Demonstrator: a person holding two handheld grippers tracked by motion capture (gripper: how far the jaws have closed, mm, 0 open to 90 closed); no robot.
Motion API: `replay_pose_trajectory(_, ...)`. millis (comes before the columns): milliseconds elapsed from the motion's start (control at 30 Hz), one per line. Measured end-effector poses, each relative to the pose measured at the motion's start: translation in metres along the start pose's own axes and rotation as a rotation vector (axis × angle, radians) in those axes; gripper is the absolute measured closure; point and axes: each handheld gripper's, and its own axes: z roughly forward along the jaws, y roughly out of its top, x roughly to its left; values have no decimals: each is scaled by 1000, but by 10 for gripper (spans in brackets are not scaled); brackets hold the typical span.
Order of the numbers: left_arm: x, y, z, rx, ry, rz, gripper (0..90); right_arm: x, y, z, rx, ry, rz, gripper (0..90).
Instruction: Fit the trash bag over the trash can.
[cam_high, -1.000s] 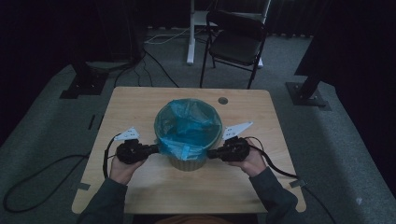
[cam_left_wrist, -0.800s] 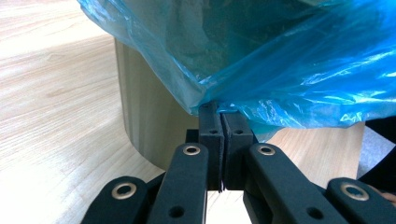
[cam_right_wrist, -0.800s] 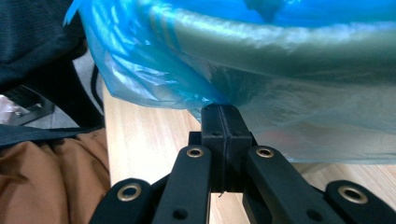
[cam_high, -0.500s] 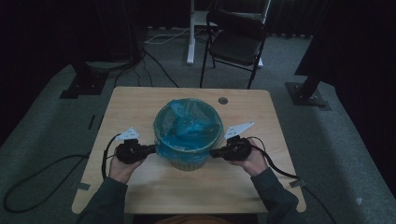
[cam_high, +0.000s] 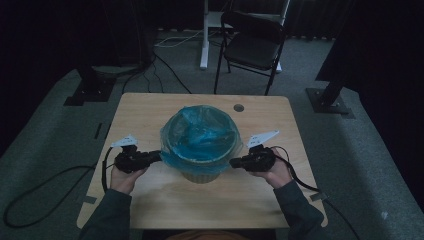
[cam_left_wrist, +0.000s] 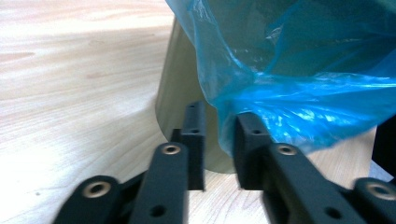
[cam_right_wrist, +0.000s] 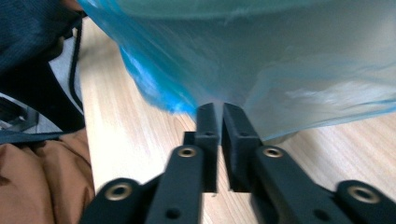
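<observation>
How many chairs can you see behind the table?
1: a black folding chair stands on the floor beyond the table's far edge. Others may be hidden in the dark.

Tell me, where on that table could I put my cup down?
The table is bare along the far edge near the round hole, and in front between the two forearms. It's crowded mid-table: the bin with its blue bag, left gripper and right gripper flanking it.
</observation>
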Motion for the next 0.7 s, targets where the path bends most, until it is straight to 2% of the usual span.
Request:
replay_pose_trajectory(67,0,1,-5,-13,-11,13,687,0,0,-4,-19,11,-4,790)
replay_pose_trajectory(100,-1,2,-8,-19,-5,19,661,-1,0,-12,-53,5,1,763)
replay_pose_trajectory(167,-1,4,-11,-29,-4,23,646,-2,0,-21,-85,-8,3,738)
replay_pose_trajectory(267,-2,6,-15,-42,3,33,627,-5,1,-28,-110,-26,13,721)
replay_pose_trajectory(333,-3,8,-18,-53,7,36,620,-9,2,-35,-138,-63,30,664)
replay_pose_trajectory(433,-2,8,-21,-57,17,39,602,-16,4,-38,-154,-105,47,634)
replay_pose_trajectory(533,1,7,-25,-63,29,32,596,-19,6,-39,-163,-111,49,620)
replay_pose_trajectory(700,7,4,-30,-63,52,20,593,-22,9,-35,-148,-108,36,614)
